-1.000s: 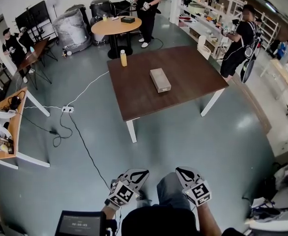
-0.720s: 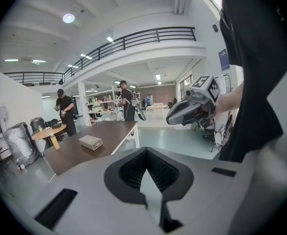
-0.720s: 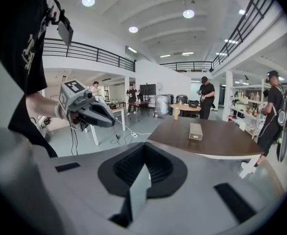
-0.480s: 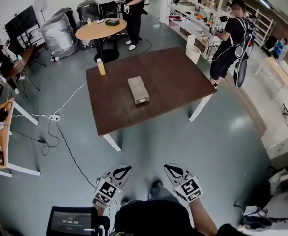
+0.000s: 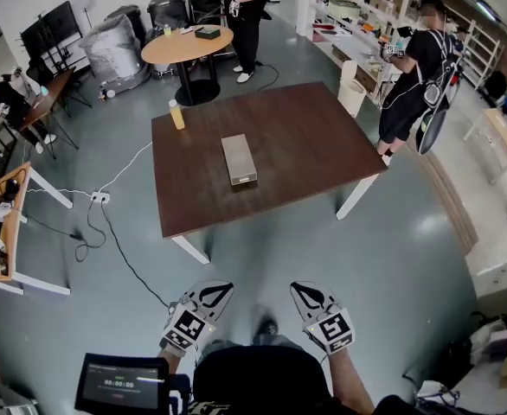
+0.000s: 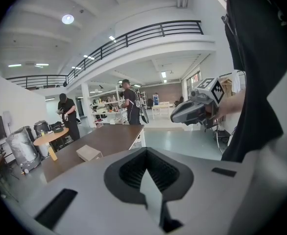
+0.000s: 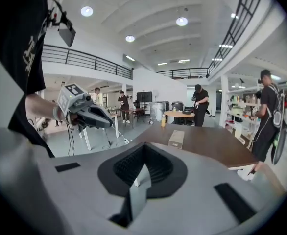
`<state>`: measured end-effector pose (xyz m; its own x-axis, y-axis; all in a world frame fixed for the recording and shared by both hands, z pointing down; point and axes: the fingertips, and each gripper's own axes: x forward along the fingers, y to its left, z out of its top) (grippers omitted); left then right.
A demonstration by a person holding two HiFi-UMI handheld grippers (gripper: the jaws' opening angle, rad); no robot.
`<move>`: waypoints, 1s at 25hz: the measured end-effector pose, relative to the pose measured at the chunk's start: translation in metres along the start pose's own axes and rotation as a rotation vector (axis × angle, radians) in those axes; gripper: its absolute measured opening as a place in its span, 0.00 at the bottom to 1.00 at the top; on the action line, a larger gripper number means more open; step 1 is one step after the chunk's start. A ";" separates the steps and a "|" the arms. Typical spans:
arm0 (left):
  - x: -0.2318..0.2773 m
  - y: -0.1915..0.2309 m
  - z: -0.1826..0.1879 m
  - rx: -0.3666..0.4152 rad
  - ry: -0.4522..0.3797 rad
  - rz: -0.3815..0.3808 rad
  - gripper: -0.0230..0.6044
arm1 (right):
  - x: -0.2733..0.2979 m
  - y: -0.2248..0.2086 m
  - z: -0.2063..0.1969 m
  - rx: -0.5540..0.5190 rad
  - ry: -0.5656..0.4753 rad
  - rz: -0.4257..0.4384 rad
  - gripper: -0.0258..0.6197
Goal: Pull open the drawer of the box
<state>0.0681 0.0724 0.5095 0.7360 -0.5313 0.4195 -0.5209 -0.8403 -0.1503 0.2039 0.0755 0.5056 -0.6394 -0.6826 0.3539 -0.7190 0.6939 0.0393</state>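
Observation:
The box (image 5: 238, 159) is a long grey-beige carton lying in the middle of the brown table (image 5: 297, 145), its drawer end toward me. It also shows small in the left gripper view (image 6: 88, 152) and the right gripper view (image 7: 176, 139). Both grippers hang low in front of my body, over the floor and well short of the table. My left gripper (image 5: 215, 290) is shut with nothing in it, as is my right gripper (image 5: 303, 290). Each gripper view shows the other gripper: the right gripper (image 6: 192, 110) and the left gripper (image 7: 92, 115).
A yellow bottle (image 5: 176, 115) stands near the table's far left corner. Cables and a power strip (image 5: 99, 197) lie on the floor to the left. A person (image 5: 413, 76) stands by the table's right corner, another by a round table (image 5: 182, 46) behind. A screen (image 5: 122, 382) sits at bottom left.
The table and box have shifted left in the head view and come slightly nearer. Both grippers stay low, shut and empty in front of my body.

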 end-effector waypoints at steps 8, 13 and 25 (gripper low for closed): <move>0.019 -0.012 0.016 0.010 0.018 0.005 0.04 | -0.005 -0.029 -0.002 -0.010 -0.021 0.025 0.01; 0.020 -0.016 0.020 0.010 0.026 -0.009 0.04 | -0.014 -0.032 -0.006 0.030 -0.018 -0.001 0.01; 0.027 -0.020 0.038 0.031 0.003 -0.050 0.04 | -0.024 -0.030 -0.009 0.037 -0.015 -0.034 0.01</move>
<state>0.1148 0.0712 0.4899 0.7596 -0.4883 0.4295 -0.4697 -0.8687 -0.1570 0.2436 0.0728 0.5042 -0.6180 -0.7092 0.3392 -0.7499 0.6614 0.0167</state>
